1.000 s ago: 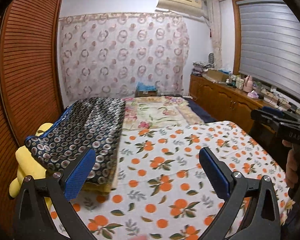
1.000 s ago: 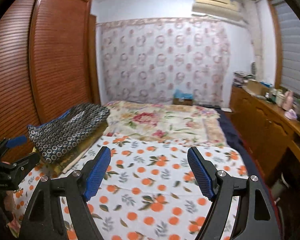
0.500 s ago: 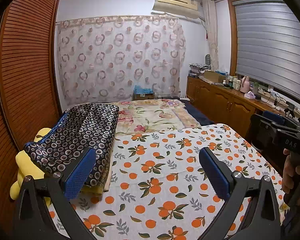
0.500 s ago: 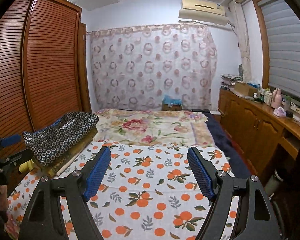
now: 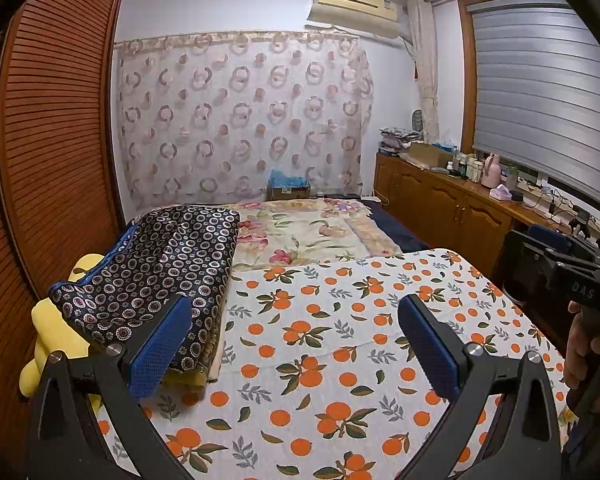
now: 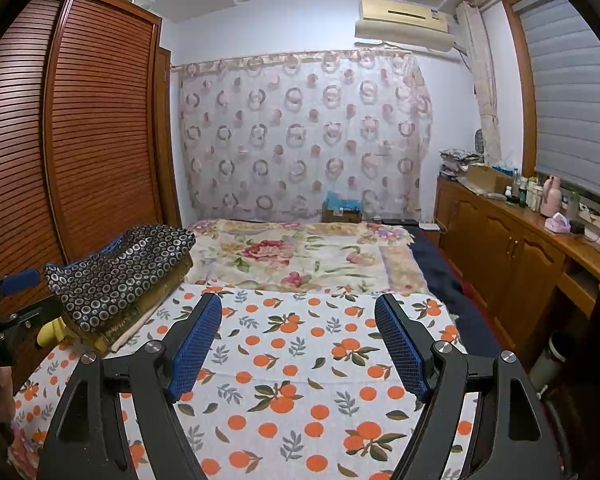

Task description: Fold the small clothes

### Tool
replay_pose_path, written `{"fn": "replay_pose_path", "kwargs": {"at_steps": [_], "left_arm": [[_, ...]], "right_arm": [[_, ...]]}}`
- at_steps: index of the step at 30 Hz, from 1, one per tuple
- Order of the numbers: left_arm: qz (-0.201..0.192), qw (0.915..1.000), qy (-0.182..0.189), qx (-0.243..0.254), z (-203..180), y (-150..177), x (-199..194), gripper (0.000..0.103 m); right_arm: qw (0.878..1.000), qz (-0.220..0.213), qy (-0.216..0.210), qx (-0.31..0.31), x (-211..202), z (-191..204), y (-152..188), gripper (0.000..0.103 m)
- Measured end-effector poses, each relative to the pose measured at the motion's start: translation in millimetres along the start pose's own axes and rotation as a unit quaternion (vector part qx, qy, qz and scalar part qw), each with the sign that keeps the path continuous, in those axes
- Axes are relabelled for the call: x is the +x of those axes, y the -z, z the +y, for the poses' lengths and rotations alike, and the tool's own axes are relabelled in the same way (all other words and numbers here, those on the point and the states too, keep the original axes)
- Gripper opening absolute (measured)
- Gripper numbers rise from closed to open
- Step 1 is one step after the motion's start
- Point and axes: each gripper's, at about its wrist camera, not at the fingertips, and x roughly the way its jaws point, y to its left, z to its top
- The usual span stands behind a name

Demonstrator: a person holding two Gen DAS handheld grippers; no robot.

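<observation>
My left gripper (image 5: 294, 344) is open and empty, held above a bed sheet printed with oranges (image 5: 340, 344). My right gripper (image 6: 298, 344) is also open and empty above the same sheet (image 6: 300, 364). No small garment shows on the sheet in either view. The right gripper shows at the right edge of the left wrist view (image 5: 556, 256), and the left gripper shows at the left edge of the right wrist view (image 6: 8, 300).
A folded dark circle-patterned quilt (image 5: 156, 272) lies on the bed's left side over a yellow plush (image 5: 56, 340); it also shows in the right wrist view (image 6: 116, 276). A floral blanket (image 6: 300, 256) lies beyond. A wooden wardrobe (image 6: 80, 140) stands left, a cluttered cabinet (image 6: 512, 248) right.
Both grippers have tilted upward and pulled back a little, so more of the far wall and ceiling shows. Both stay open and empty.
</observation>
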Motion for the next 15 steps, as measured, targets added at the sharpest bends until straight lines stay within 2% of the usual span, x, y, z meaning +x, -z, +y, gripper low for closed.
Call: {"fn": "replay_pose_path", "kwargs": {"at_steps": [15], "left_arm": [[-0.001, 1.0, -0.001, 0.0, 0.7, 0.1, -1.1, 0.103]], "right_arm": [[1.0, -0.003, -0.003, -0.003, 1.6, -2.6, 3.3, 0.081]]}}
